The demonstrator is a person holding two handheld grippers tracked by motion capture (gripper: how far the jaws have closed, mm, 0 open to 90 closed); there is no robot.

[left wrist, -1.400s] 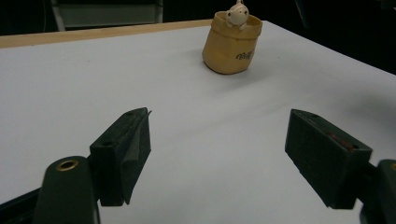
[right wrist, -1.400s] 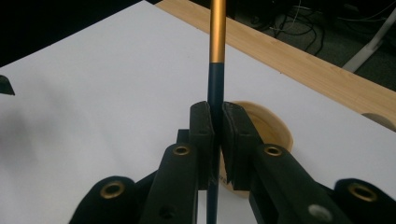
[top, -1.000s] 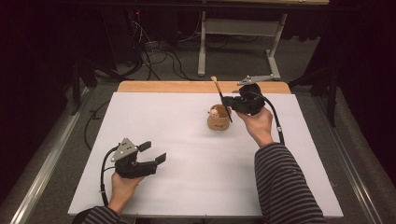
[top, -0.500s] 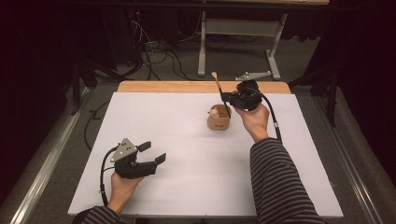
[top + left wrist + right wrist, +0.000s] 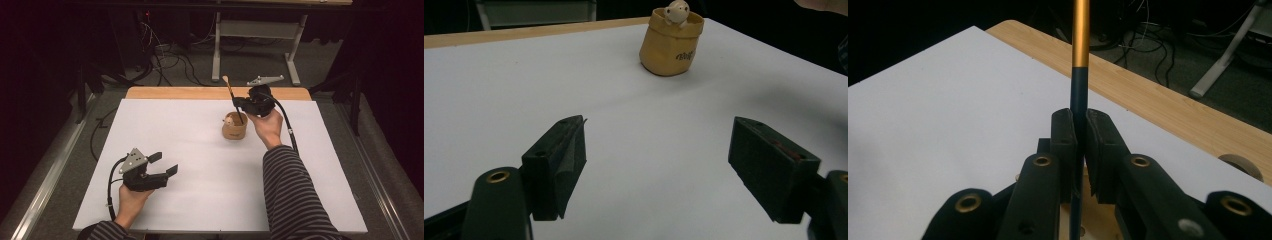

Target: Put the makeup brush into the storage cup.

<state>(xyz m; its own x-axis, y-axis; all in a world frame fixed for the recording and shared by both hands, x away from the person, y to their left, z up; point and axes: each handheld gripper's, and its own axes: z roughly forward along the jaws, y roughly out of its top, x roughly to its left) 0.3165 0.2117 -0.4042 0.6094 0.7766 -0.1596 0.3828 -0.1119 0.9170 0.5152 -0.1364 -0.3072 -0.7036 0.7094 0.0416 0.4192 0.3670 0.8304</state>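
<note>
While a white tabletop (image 5: 200, 165) fills the scene, its wooden far edge partly lost against a dark floor of cables, a person in striped sleeves works two tools. The left tool (image 5: 162, 167) rests near the front, jaws wide apart on nothing. The right tool (image 5: 239, 104) is clamped on a thin stick (image 5: 1079, 65), black below and gold above, over a small tan pot (image 5: 234, 127) with a pale figure; the stick's lower end is hidden.
</note>
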